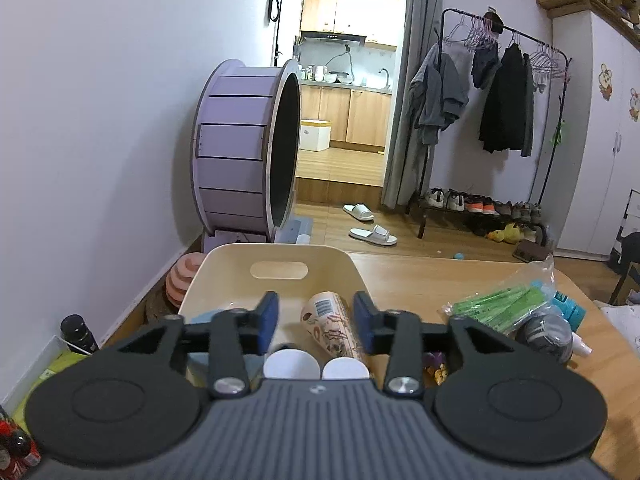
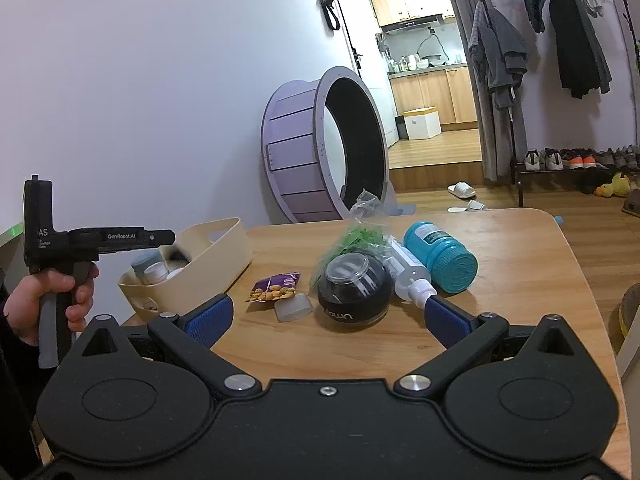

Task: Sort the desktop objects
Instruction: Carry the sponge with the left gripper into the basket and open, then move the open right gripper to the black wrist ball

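The left tongs (image 1: 316, 322) hang over the cream bin (image 1: 240, 264) at the worktop's (image 2: 500, 320) left edge, their blue pads parted and pressing on nothing; a patterned paper cup (image 1: 334, 328) lies on its side in the bin below the gap. Two white round lids (image 1: 292, 364) beside it are half hidden by the tool body, and what they cap cannot be made out. The right tongs (image 2: 326, 316) stand wide open and empty, low over the worktop. Beyond them sit a black ball-shaped item (image 2: 354, 292) with a clear cap, a purple snack packet (image 2: 274, 286), a small clear cap (image 2: 294, 308), a white-nozzled tube (image 2: 410, 276), a teal bottle (image 2: 440, 256) lying down, and a bag of green sticks (image 2: 352, 240) partly masked by the ball. A hand (image 2: 44, 300) grips the left tool's handle, cut off at the frame edge.
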Action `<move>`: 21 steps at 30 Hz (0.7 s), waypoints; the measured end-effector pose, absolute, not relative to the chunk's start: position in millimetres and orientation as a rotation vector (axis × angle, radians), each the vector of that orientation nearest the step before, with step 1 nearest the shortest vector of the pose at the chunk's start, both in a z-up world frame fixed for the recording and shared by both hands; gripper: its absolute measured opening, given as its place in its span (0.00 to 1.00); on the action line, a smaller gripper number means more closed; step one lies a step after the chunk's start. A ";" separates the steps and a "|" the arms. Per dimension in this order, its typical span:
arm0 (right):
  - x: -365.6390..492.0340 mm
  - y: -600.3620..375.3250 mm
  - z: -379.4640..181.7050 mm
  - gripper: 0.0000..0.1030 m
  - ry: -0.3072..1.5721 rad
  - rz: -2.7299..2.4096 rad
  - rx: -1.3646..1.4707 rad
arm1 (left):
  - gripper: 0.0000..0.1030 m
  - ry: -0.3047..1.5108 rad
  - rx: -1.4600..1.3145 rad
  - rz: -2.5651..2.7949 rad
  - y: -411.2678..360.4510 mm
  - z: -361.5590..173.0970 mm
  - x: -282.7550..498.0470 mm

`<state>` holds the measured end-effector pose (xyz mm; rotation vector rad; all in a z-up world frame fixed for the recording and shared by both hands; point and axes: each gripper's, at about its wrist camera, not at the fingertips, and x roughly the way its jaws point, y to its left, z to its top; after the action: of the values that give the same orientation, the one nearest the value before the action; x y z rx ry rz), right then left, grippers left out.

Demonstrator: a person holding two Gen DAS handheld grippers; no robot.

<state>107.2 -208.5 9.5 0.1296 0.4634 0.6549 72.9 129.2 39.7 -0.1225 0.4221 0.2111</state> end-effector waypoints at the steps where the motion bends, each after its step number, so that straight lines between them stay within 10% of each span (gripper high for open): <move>1: 106.8 -208.8 9.5 1.00 0.463 0.654 0.130 | 0.42 0.421 -0.129 0.198 127.9 40.1 71.9; 21: 134.7 -199.4 5.9 1.00 0.499 0.649 0.051 | 0.57 0.497 -0.066 -0.133 46.3 20.3 45.7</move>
<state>134.7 -199.4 5.9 0.0505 0.4993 0.6494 45.7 46.3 20.3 -0.0664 0.4969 -0.1332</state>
